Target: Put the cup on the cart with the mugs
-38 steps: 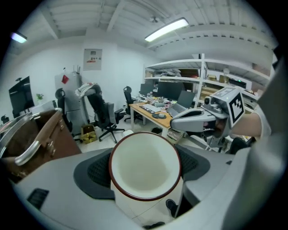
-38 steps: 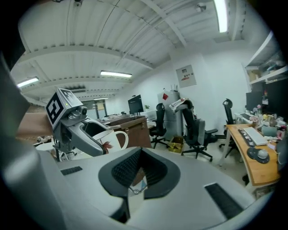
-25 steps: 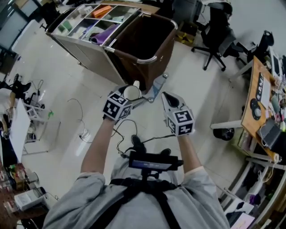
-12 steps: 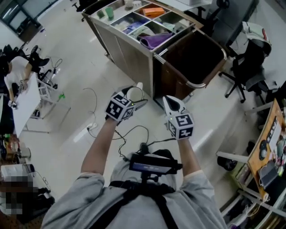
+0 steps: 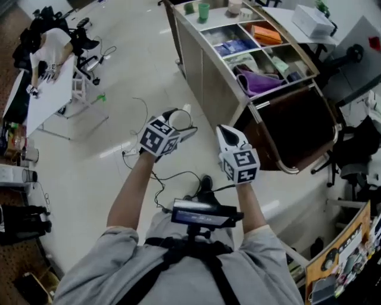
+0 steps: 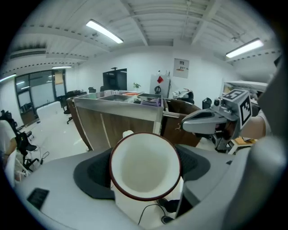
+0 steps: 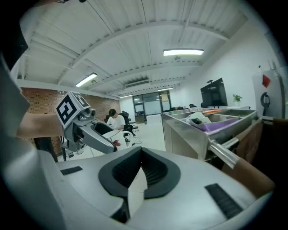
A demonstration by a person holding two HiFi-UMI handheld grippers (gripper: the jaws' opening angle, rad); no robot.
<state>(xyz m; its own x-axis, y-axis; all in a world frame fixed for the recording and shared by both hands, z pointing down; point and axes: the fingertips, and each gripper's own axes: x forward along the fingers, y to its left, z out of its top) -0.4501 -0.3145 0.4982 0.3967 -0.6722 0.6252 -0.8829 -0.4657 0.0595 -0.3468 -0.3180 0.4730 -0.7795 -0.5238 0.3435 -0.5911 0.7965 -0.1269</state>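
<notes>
A white cup [image 6: 144,162] with a dark red rim sits sideways between the pads of my left gripper [image 6: 145,173], its mouth facing the camera. In the head view the left gripper [image 5: 181,122] is shut on the cup [image 5: 178,120] above the floor, short of the cart [image 5: 209,74]. The steel cart has open compartments and a shelf end with a green mug [image 5: 203,11] and other cups. My right gripper [image 5: 225,132] hangs beside the left one; its pads meet in the right gripper view [image 7: 141,149] with nothing between them.
A brown bag bin [image 5: 297,128] hangs on the cart's near end. Cables [image 5: 138,152] trail over the floor below my left gripper. A person sits at a white table [image 5: 44,83] at the upper left. An office chair [image 5: 357,158] stands at the right.
The head view has swung round: the cart has gone from upper left to upper right and stands nearer. Both grippers keep their hold and spacing.
</notes>
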